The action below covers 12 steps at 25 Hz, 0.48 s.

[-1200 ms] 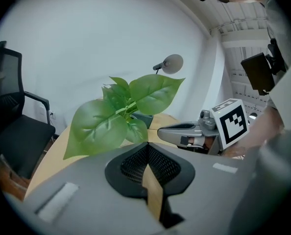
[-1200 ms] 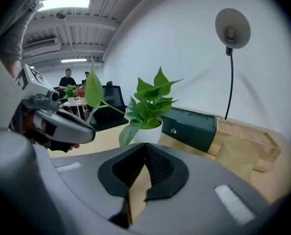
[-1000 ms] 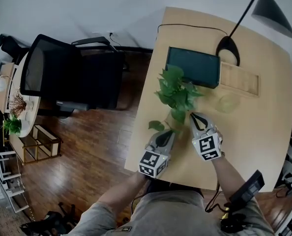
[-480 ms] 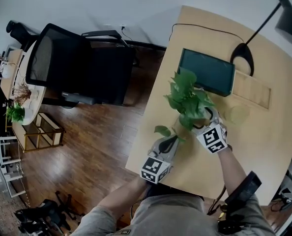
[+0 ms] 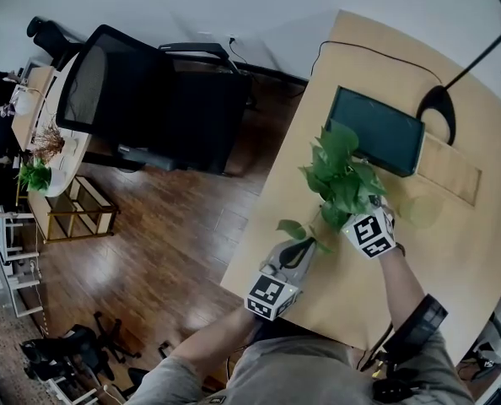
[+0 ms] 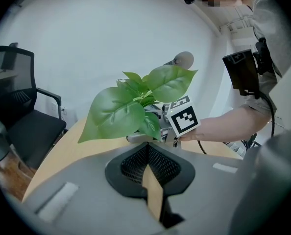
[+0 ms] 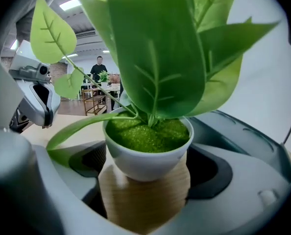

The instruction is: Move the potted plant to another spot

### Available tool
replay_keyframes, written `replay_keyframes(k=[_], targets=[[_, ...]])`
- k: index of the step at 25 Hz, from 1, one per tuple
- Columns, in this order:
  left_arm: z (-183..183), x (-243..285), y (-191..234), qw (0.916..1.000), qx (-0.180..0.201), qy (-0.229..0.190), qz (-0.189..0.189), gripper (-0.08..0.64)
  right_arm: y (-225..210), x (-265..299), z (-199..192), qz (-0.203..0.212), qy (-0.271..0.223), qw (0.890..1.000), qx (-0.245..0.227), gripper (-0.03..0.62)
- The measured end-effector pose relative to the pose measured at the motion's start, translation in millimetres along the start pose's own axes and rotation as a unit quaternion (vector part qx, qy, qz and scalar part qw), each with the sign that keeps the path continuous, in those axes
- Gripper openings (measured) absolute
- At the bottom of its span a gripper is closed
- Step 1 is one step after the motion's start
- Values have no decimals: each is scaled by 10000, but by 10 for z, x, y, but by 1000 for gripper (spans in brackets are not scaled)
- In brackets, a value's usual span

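White round pot of broad green leaves point(image 7: 148, 155) stands on the light wooden desk point(image 5: 453, 251), between the jaws of the right gripper point(image 7: 148, 182). Those jaws have just been opening and now gape wide, pads apparently off the pot.

I'd centre the pot, close low on its wall, then lift level.

Left gripper point(image 6: 153, 180) is closed and empty, near the plant.

Only the head view shows free desk. Only the right gripper view shows the slack beside the pot.

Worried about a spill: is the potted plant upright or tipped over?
Upright: the white pot shows a level rim in the right gripper view, leaves rising above it.
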State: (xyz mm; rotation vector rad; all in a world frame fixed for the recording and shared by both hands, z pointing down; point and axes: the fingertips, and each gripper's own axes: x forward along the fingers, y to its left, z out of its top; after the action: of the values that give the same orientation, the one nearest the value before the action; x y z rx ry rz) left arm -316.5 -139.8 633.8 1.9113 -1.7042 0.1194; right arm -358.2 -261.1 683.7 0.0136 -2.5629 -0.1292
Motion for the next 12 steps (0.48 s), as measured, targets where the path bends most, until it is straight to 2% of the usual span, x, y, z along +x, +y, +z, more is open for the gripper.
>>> replay_keyframes(k=[7,12], targets=[[8,-33,26,10000,-43,-16,80,-6,-37,123,62,10,-86,9998,-196,517],[5,-71,48,9998,42,-83,147,-6,-50,129,-10,-150,-67,9998,-64,499]])
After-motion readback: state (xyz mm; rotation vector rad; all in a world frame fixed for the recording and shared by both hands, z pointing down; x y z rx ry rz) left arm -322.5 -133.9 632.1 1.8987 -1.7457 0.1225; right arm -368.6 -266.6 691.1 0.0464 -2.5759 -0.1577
